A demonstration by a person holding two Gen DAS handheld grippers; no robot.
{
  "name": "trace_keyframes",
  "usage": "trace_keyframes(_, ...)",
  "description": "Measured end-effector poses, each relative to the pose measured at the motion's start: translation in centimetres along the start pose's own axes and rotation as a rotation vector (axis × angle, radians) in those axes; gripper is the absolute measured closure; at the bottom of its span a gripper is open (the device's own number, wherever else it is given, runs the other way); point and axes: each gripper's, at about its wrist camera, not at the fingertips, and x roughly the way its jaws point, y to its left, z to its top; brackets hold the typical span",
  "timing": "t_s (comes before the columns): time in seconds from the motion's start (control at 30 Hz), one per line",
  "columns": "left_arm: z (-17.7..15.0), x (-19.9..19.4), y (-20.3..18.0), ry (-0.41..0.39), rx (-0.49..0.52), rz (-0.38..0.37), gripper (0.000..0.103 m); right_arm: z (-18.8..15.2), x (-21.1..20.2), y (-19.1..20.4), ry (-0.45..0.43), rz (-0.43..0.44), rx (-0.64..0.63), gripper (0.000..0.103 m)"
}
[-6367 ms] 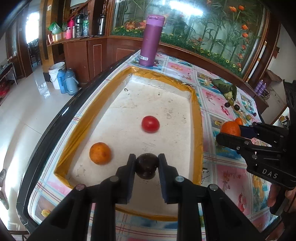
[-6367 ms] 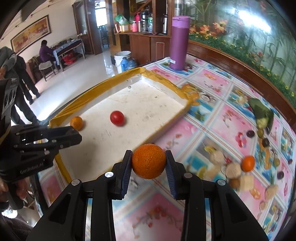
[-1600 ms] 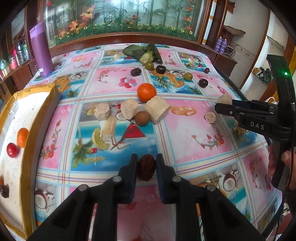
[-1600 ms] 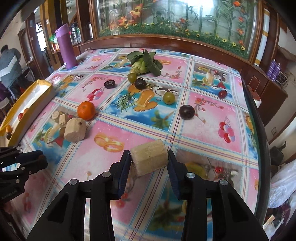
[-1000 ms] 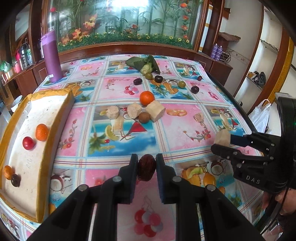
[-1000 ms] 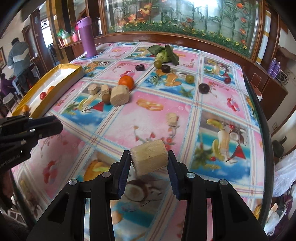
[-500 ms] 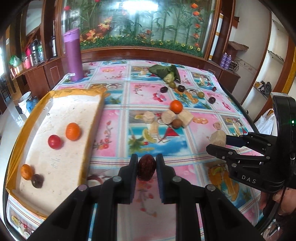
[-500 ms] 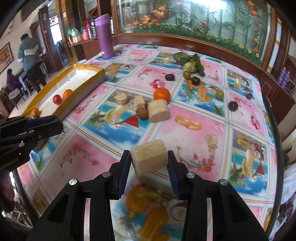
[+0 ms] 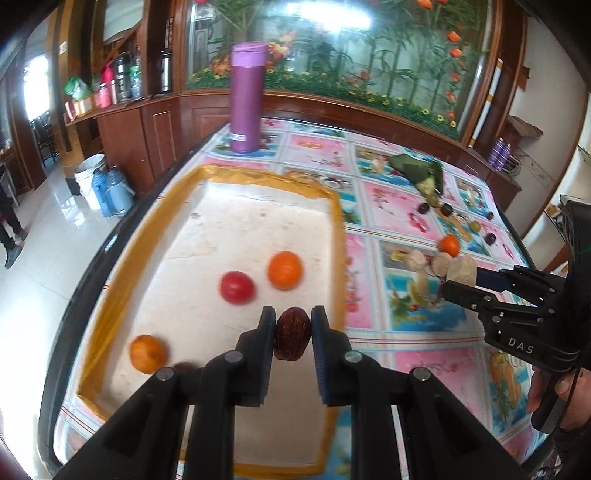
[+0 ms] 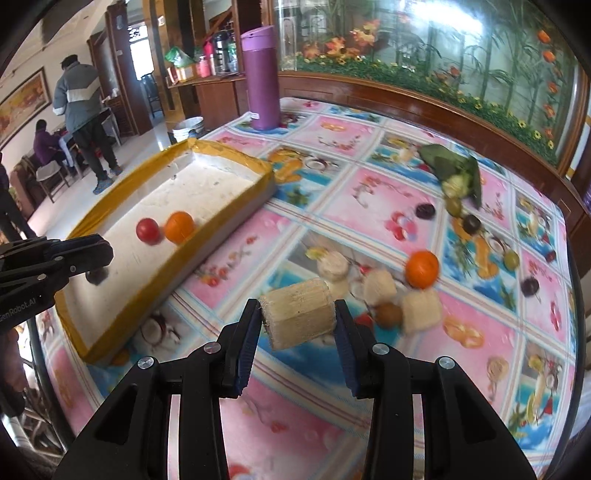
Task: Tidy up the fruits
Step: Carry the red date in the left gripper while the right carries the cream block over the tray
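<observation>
So the left gripper [image 9: 293, 328] is clamped on a dark red date [image 9: 292, 338] above the yellow-rimmed tray [image 9: 334, 206]; right gripper [image 10: 297, 319] pinches a sugarcane chunk [image 10: 297, 317] over the fruit-print tablecloth [image 10: 369, 192]; purple flask [image 10: 262, 77] at the table's far edge, aquarium wall [image 10: 424, 33] behind.

Home dining room: fish tank [image 9: 332, 48], wood cabinets [image 9: 147, 129], oilcloth-covered table [image 10: 369, 206].

Bright daylight, glare on aquarium glass [image 9: 332, 55], motion-blurred fruit, dark curved fisheye corners

purple flask [image 9: 246, 98] upright on tablecloth [image 10: 369, 195] | white bucket [image 9: 88, 176], maybe lidded
</observation>
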Motion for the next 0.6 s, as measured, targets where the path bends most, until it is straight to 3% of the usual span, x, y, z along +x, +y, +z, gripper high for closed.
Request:
trace_keyframes(0.33, 2.0, 1.9, 5.5, 0.014, -0.040, 0.063, 0.081, 5.6, 3.3, 4.2, -0.010, 0.050, -0.060, 0.065)
trace_keyframes(0.6, 3.8, 4.9, 7.2, 0.046, -0.055, 0.077, 0.081, 9.1, 7.5, 6.1, 0.020, 0.100, -0.031, 0.065)
